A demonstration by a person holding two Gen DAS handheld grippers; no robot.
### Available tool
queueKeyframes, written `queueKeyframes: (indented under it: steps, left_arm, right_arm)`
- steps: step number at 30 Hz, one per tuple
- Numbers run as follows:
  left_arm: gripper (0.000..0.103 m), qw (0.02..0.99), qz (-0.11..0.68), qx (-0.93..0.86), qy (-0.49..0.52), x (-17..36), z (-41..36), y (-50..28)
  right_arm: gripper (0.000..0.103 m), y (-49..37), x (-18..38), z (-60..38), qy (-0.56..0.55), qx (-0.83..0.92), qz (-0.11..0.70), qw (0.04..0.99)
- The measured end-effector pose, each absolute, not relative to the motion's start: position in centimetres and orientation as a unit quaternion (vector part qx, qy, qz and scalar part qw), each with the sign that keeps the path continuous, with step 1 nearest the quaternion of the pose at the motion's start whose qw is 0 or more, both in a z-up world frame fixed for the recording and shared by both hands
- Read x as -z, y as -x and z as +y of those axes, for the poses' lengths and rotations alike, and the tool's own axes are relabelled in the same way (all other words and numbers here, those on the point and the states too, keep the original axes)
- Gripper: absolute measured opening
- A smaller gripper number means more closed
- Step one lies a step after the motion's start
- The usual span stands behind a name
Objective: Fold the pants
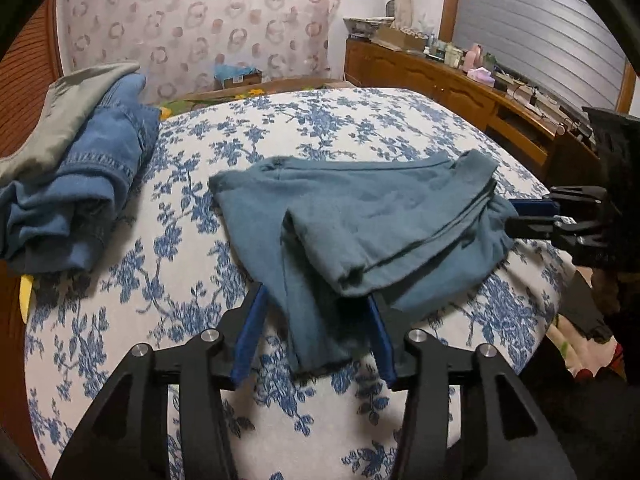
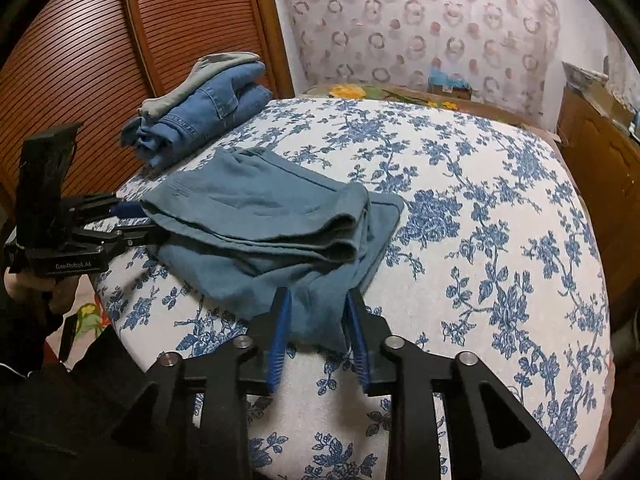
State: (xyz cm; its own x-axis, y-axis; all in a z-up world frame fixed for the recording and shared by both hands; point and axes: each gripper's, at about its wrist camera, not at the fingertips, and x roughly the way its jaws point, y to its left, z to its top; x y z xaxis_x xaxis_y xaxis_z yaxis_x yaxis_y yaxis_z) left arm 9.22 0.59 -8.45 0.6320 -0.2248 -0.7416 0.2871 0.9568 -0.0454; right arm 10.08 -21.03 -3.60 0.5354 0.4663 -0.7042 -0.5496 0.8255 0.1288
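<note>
Pants: my teal pants (image 1: 360,216) lie folded in layers on the bed (image 2: 500,208), toward its near edge, one loose end trailing toward me.
Left gripper: my left gripper (image 1: 316,332) has its blue pads apart, straddling that loose end; the cloth looks slack, not pinched.
Right gripper: my right gripper (image 2: 320,332) also stands parted, a corner of the pants between its pads; contact on the right pad is hard to judge.
Pile: folded jeans (image 2: 208,108) under a grey garment (image 2: 192,76) sit at the far left corner, well apart.
Backdrop: ring-patterned curtain (image 1: 200,20).
</note>
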Motion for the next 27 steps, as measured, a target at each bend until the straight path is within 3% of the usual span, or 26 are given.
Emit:
queueKeyframes:
  steps: [4, 18, 27]
  left_arm:
    - [0.05, 0.9, 0.409, 0.14, -0.051, 8.4, 0.2, -10.5]
    - [0.05, 0.897, 0.425, 0.121, -0.023, 8.8, 1.4, -16.0]
    - [0.05, 0.897, 0.426, 0.113, 0.005, 9.1, 2.6, -17.2]
  right_arm:
    - [0.039, -10.5, 3.9, -20.4, 0.071, -0.287, 0.386, 0.874]
    - [0.04, -16.0, 4.0, -18.0, 0.115, -0.267, 0.389, 0.874]
    - [0.04, -20.1, 4.7, -18.7, 0.057, -0.244, 0.389, 0.886]
